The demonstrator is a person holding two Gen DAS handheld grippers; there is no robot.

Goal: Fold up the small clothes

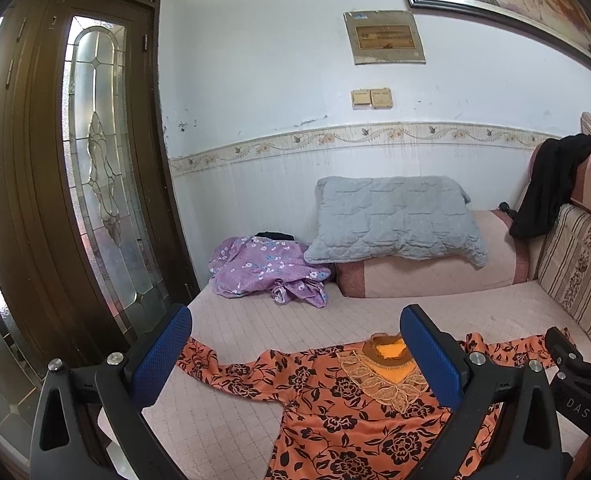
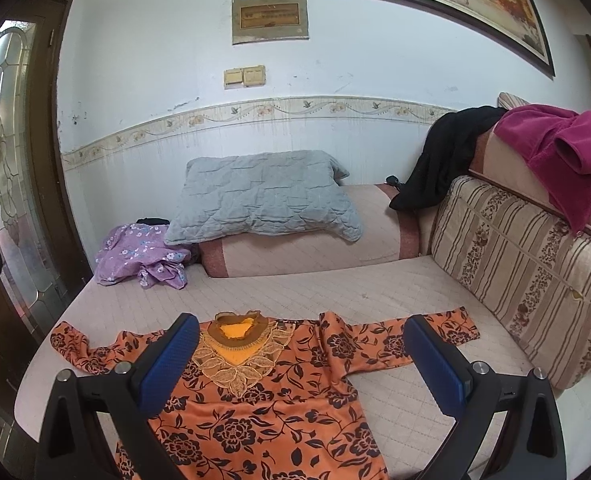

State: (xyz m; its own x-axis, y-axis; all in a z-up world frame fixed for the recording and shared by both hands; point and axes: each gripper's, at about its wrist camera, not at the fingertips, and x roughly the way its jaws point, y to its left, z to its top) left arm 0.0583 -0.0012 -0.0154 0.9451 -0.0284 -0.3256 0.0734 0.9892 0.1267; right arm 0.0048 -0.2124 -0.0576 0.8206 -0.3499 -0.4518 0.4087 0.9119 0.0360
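Note:
An orange shirt with black flowers (image 1: 335, 400) (image 2: 275, 408) lies spread flat, front up, on the pink quilted sofa seat (image 1: 295, 320) (image 2: 315, 292), both sleeves stretched out sideways and a lace collar at the neck. My left gripper (image 1: 295, 356) hovers open above the shirt's left sleeve and chest, nothing between its blue pads. Above the chest and right sleeve my right gripper (image 2: 303, 360) also stands open and holds nothing. Part of the right gripper's black body (image 1: 571, 364) shows at the right edge of the left wrist view.
A crumpled purple floral garment (image 1: 263, 272) (image 2: 143, 256) lies at the seat's far left. A grey quilted pillow (image 1: 395, 220) (image 2: 263, 200) rests on a bolster. Black cloth (image 2: 443, 156) and magenta cloth (image 2: 567, 148) hang over the striped backrest (image 2: 527, 272). A brown glass-panelled door (image 1: 75, 180) stands left.

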